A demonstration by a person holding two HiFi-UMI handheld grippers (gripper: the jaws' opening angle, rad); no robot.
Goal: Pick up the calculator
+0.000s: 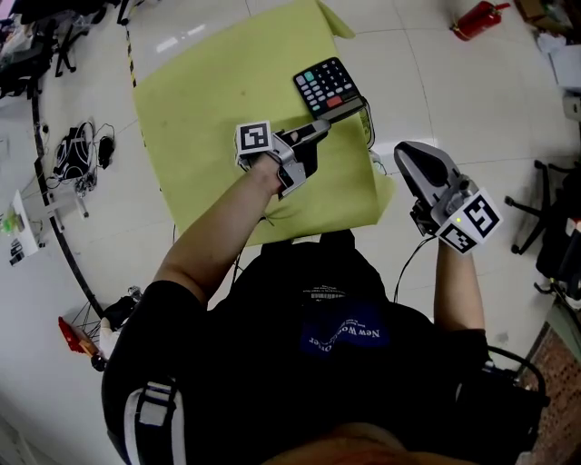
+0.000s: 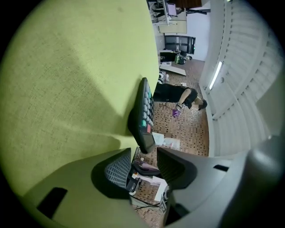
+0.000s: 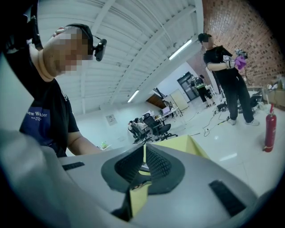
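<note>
The black calculator [image 1: 329, 88], with coloured keys, lies on the yellow-green cloth [image 1: 218, 100] close to the table's right edge. My left gripper [image 1: 320, 130] reaches across the cloth and points at the calculator's near end, stopping just short of it. In the left gripper view the calculator [image 2: 144, 113] appears edge-on directly ahead. Its near end is at the mouth of the left gripper [image 2: 144, 167], whose jaws are open and do not touch it. My right gripper [image 1: 419, 173] hangs off the table to the right. In its own view the right gripper [image 3: 144, 162] is shut on nothing.
A red fire extinguisher [image 1: 478, 18] lies on the white floor at the far right, and cables [image 1: 77, 150] lie at the left. An office chair base [image 1: 549, 222] stands at the right. A person [image 3: 225, 75] stands in the distance by another extinguisher [image 3: 268, 129].
</note>
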